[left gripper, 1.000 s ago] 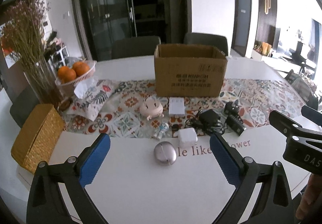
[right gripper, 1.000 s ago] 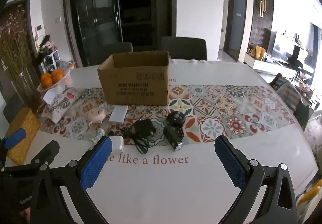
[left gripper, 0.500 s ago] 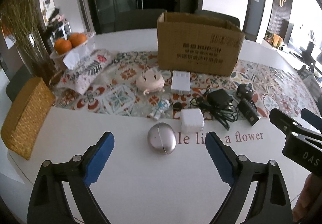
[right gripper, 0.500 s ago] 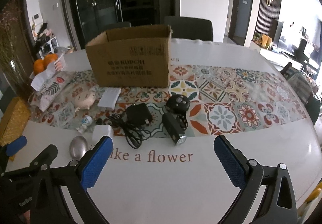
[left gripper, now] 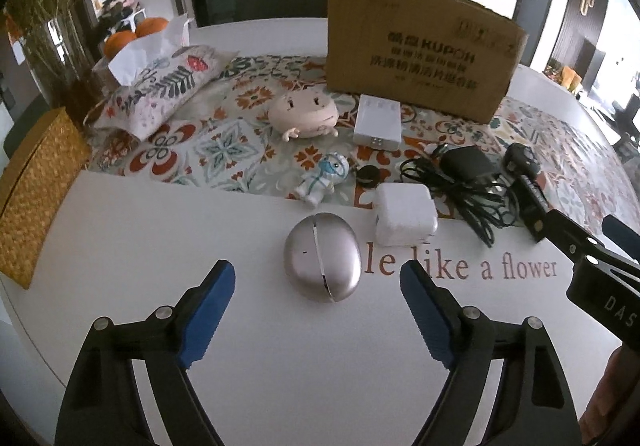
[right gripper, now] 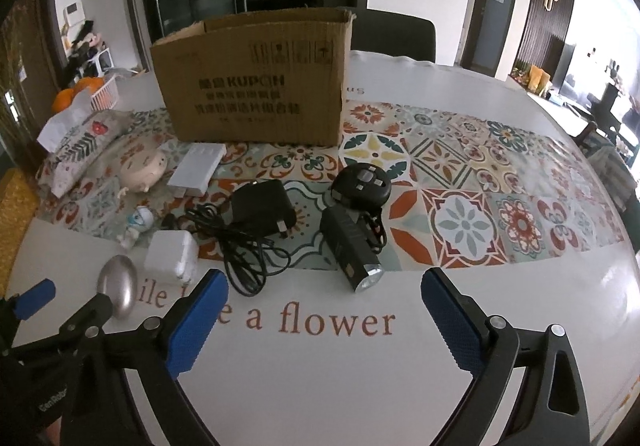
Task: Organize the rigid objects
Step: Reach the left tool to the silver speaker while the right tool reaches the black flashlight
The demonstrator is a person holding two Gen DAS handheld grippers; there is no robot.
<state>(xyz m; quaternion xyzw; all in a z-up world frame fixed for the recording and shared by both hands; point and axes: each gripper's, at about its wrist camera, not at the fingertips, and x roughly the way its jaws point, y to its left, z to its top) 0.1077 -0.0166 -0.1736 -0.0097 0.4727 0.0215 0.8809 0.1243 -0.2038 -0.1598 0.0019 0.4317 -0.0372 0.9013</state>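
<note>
Two sets of fingers hang spread wide over the surface (left gripper: 160, 246), gripping nothing. I see my left gripper (left gripper: 318, 278) framing the silver egg-shaped case (left gripper: 321, 256) at twelve o'clock, not touching it. My right gripper (right gripper: 324, 286) faces the black flashlight (right gripper: 352, 252) at twelve o'clock, the black charger (right gripper: 262, 207) at eleven. Beyond them stands the cardboard box (right gripper: 256, 85), open-topped, on the patterned runner (right gripper: 480, 185).

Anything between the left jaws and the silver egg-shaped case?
Nothing. In the left wrist view, only bare white table separates the open left gripper from the silver case, which lies just ahead of it.
</note>
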